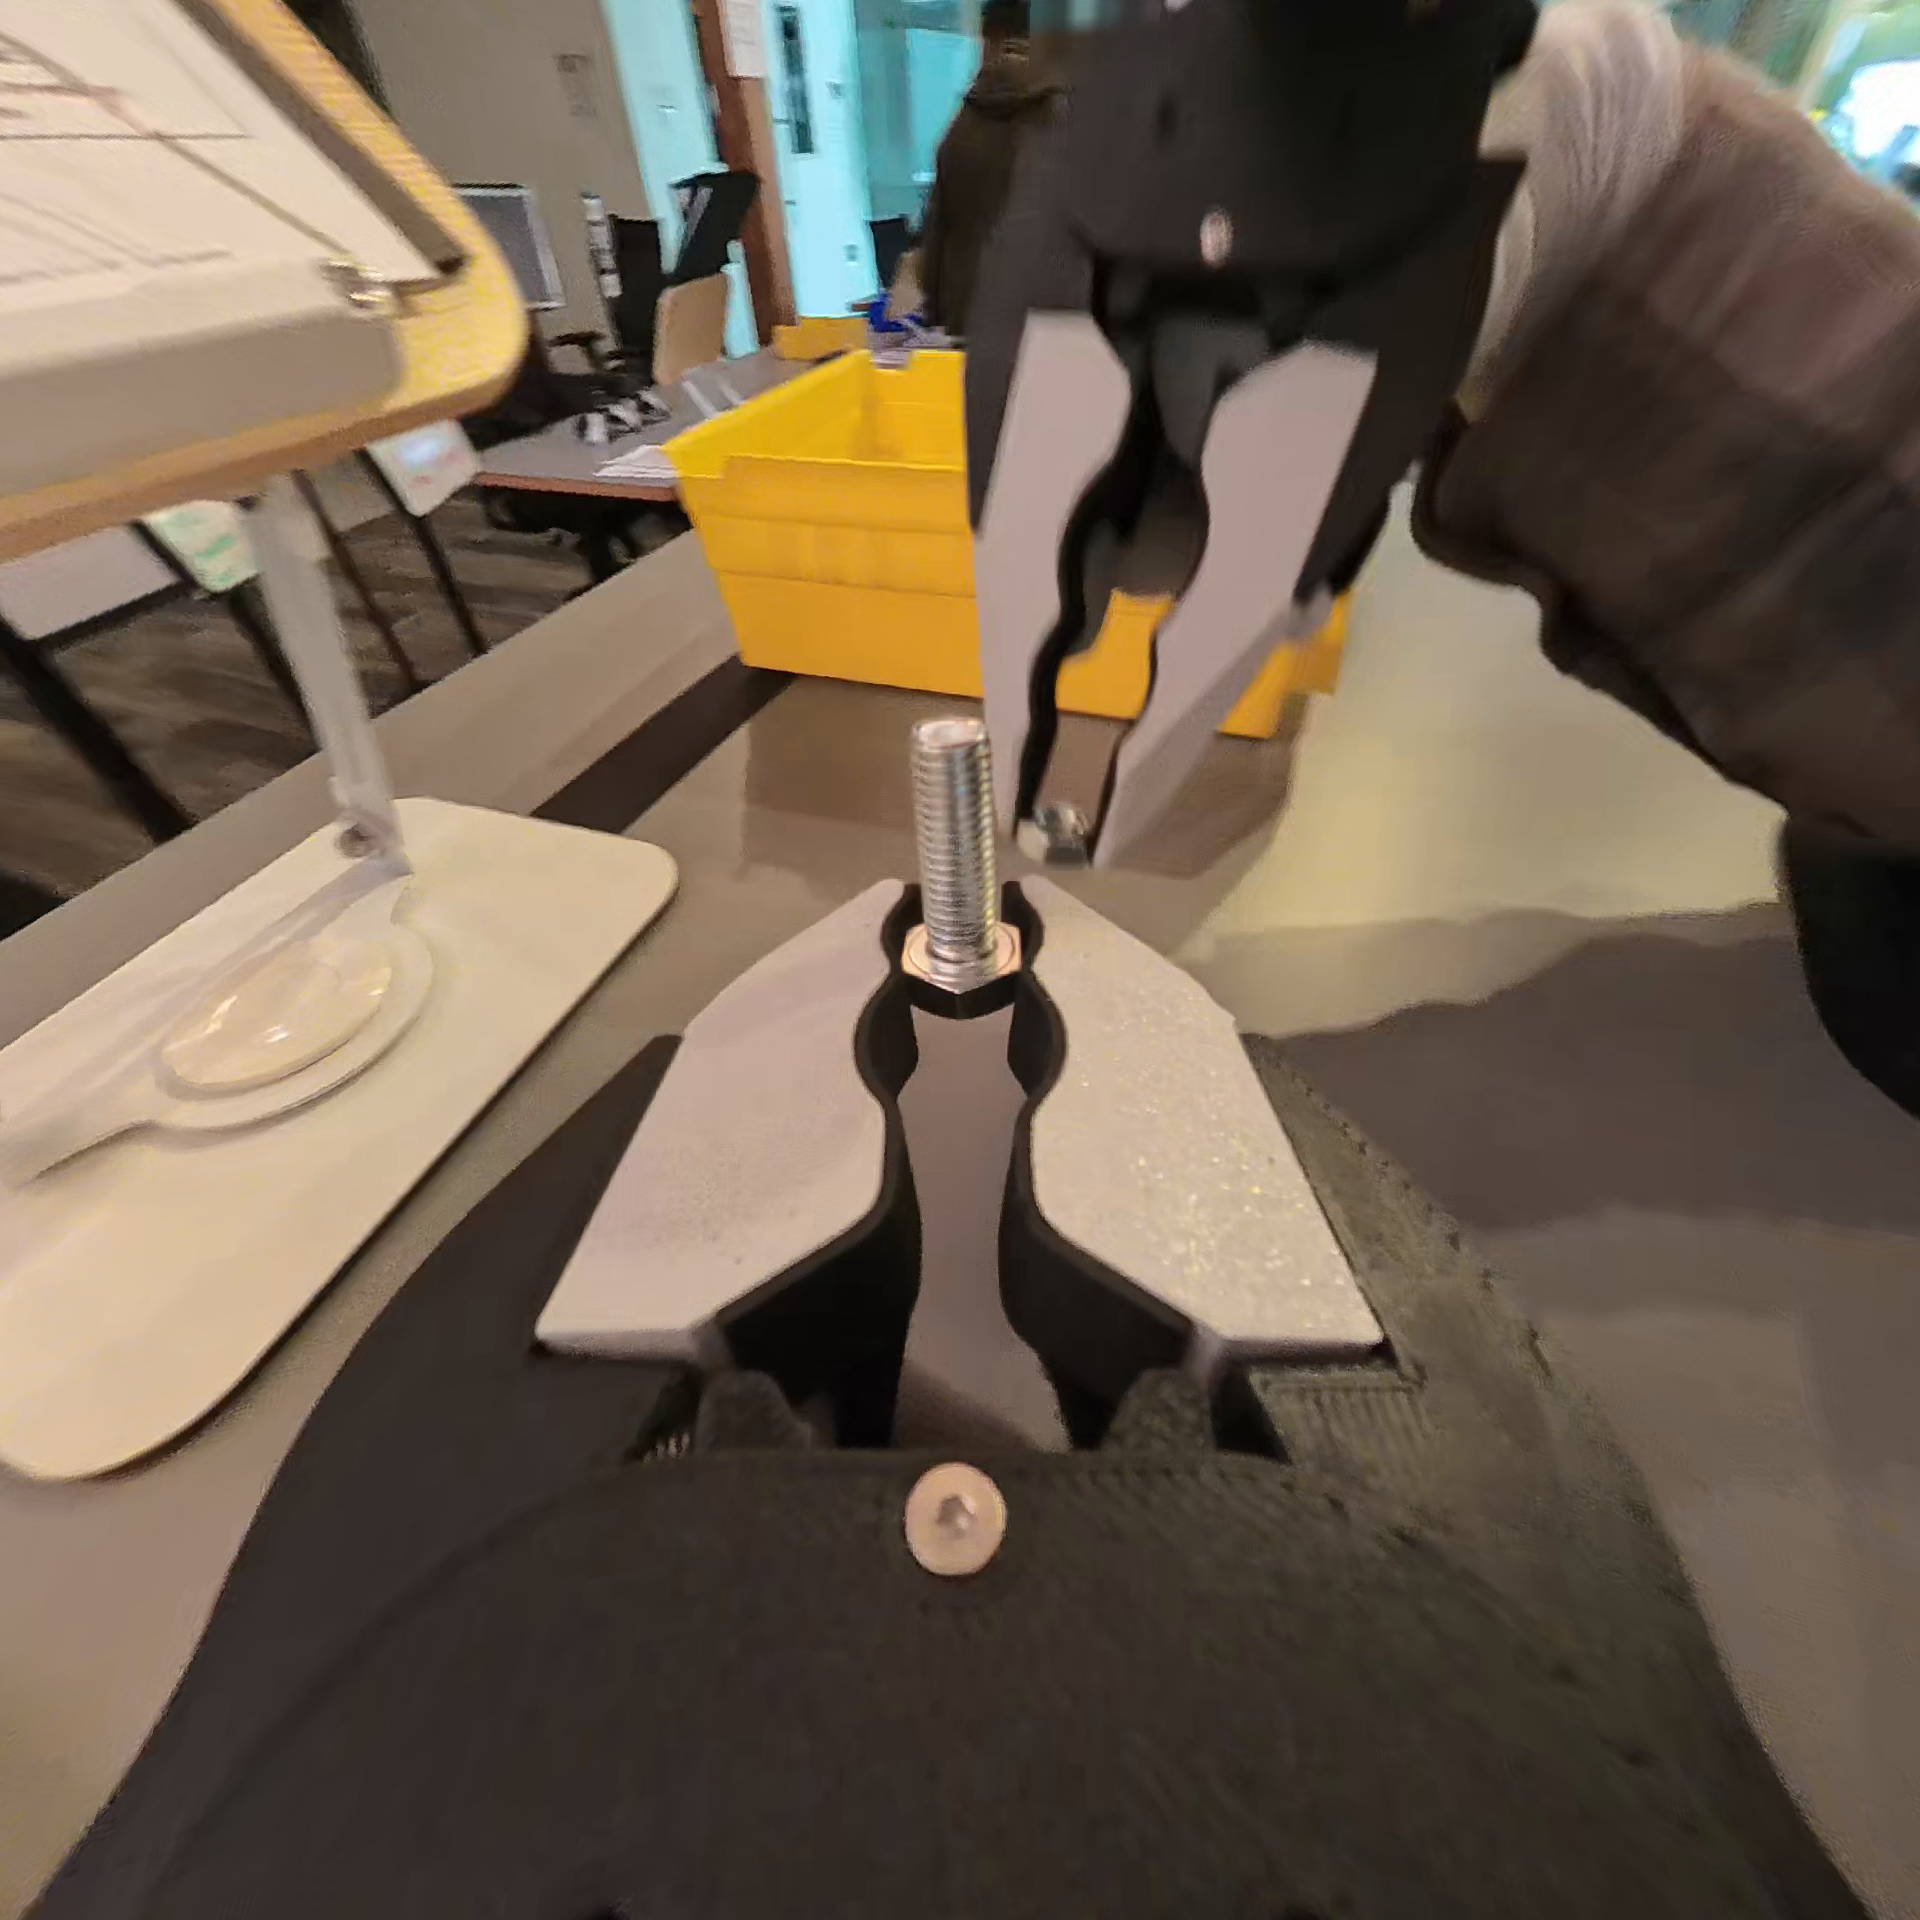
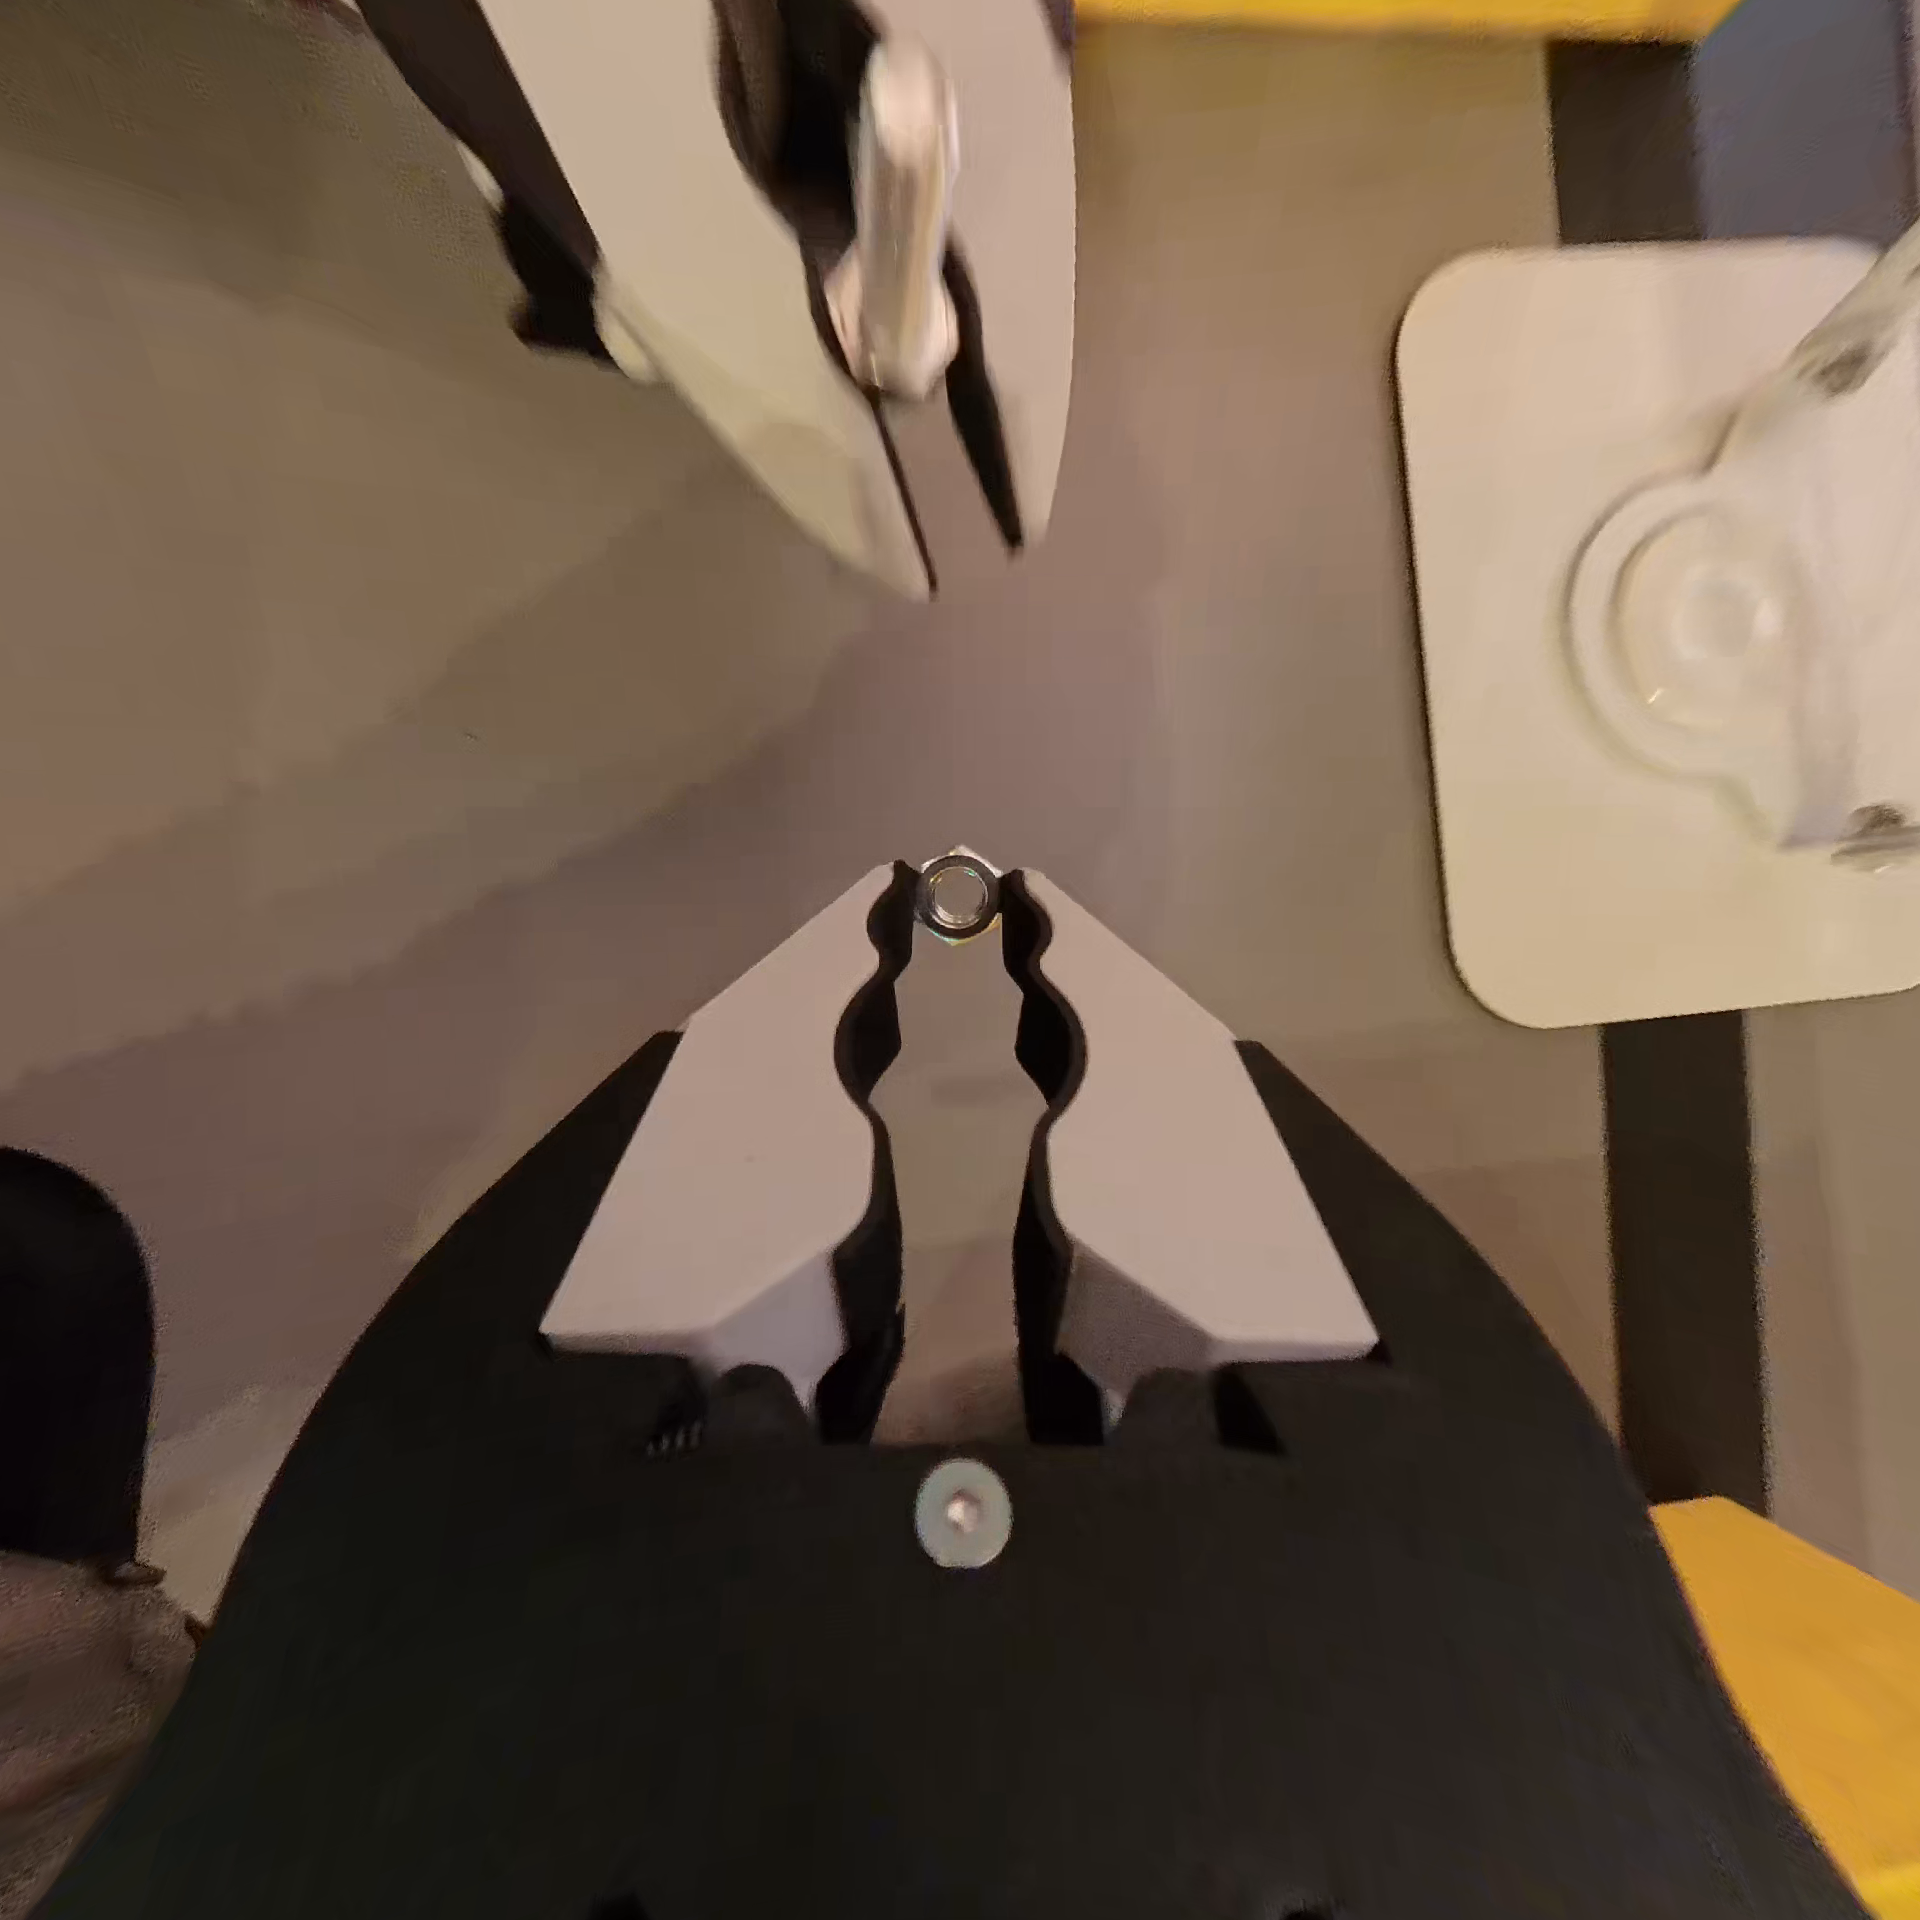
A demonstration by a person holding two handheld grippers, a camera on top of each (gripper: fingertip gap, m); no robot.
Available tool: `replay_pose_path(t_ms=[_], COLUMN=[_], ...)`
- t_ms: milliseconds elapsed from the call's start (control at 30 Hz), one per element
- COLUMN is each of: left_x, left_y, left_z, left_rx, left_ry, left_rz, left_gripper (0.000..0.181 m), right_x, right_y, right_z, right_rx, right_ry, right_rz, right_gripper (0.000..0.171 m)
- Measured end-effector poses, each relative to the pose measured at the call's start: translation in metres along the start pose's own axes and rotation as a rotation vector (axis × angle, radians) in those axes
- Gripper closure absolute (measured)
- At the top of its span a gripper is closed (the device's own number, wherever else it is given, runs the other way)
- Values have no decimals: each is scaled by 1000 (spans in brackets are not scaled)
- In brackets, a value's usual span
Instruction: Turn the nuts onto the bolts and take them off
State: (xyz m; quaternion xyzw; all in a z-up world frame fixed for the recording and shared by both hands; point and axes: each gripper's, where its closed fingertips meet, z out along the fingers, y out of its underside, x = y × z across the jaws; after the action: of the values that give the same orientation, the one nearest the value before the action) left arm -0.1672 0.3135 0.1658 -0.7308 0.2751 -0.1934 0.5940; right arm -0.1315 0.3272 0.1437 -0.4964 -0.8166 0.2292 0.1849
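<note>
Two grippers each carry one piece of hardware over a grey table [image 1: 1558, 1299]. Nearest in the left wrist view, the left gripper [image 1: 958, 961] is clenched on the hexagonal head of a bolt [image 1: 954, 842], pinched in the notch right at its fingertips; the threaded shaft stands upright, clear of the fingers, with its bare end on top. Just beyond and slightly to the right of the bolt, the right gripper [image 1: 1060, 836] points down from above and grasps a small nut [image 1: 1062, 826] between its tips; the nut sits level with the bolt's shaft, close beside it but apart from it. In the right wrist view the same nut [image 2: 957, 901] is held at the very ends of the fingers of the right gripper [image 2: 957, 904], its round hole facing the camera, with the table below. Farther off in that view the left gripper [image 2: 935, 488] appears blurred, with the bolt [image 2: 899, 239] lying between its fingers. To the left of the left gripper rests the white base of a stand [image 1: 312, 1091] that bears a tilted board. Behind the right gripper sit stacked yellow bins [image 1: 831, 520].
</note>
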Motion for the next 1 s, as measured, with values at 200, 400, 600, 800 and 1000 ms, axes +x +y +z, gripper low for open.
replay_pose_path(t_ms=[200, 400, 600, 800, 1000], left_x=[30, 42, 47, 47, 30], left_y=[15, 17, 17, 13, 13], left_z=[9, 11, 11, 11, 14], left_rx=[-58, -68, -73, -72, -83], left_ry=[119, 151, 152, 124, 18], left_rz=[112, 163, 208, 248, 240], left_gripper=[167, 167, 167, 167, 167], right_x=[-35, -48, -48, -50, -37], right_y=[-49, -64, -62, -61, -62], right_z=[-37, -31, -24, -26, -24], right_rx=[118, 111, 73, 66, 75], right_ry=[11, 2, 4, 5, 47], right_rz=[-161, -226, -230, -229, -184], right_gripper=[155, 156, 156, 156, 155])
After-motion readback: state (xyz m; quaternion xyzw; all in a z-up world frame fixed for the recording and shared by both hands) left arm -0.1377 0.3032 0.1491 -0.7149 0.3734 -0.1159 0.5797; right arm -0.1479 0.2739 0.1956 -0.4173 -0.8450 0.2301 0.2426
